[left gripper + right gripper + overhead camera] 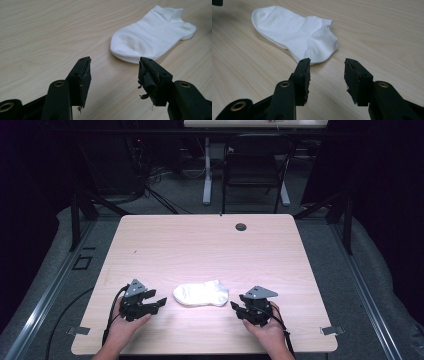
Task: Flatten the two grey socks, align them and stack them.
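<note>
Currently a white sock (201, 294) is laid flat on the bench (200, 245) at lower centre, flanked by left gripper (159, 302) and right gripper (234, 306), jaws open and empty; only one thin layer could be pinched, or fabric dragged.

The high view looks down from above the person's side of the table (210, 245). It faces forward and takes in the whole top, plus the floor and a chair (255, 165) far behind.

The left gripper view sits low, close to the wood, and looks past its own jaws toward the sock (152, 35), which lies just ahead and to the right.

The right gripper view is also low and close. It looks at the sock (297, 32) from the other side.

All three views share the sock (201, 293) and the wood around it.
</note>
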`<state>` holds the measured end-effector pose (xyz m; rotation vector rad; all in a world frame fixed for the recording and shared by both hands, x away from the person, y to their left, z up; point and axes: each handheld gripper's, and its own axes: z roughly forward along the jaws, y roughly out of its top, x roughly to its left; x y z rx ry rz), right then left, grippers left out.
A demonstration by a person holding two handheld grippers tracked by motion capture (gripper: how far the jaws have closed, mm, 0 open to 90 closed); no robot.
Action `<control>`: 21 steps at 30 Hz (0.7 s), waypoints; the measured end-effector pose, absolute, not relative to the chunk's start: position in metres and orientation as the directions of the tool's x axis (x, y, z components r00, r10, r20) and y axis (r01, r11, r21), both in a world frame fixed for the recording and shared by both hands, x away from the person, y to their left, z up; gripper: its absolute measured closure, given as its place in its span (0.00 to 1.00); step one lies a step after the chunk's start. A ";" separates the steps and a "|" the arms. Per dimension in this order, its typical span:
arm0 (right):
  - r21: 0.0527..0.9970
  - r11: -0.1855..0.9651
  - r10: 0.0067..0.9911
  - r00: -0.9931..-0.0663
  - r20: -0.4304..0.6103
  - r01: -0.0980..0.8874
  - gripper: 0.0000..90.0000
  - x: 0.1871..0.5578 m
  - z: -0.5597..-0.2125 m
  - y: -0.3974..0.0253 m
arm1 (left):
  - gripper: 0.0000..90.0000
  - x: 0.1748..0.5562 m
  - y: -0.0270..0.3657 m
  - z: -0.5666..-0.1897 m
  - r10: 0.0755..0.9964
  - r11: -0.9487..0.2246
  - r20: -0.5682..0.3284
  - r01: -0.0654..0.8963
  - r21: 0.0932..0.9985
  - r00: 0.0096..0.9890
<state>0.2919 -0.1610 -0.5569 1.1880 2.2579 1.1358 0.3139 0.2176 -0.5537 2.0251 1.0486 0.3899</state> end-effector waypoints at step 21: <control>0.746 0.397 0.783 -0.622 0.028 0.535 0.68 0.301 -0.572 -0.155 | 0.48 0.327 0.204 -0.564 0.775 -0.395 -0.050 0.544 0.741 0.630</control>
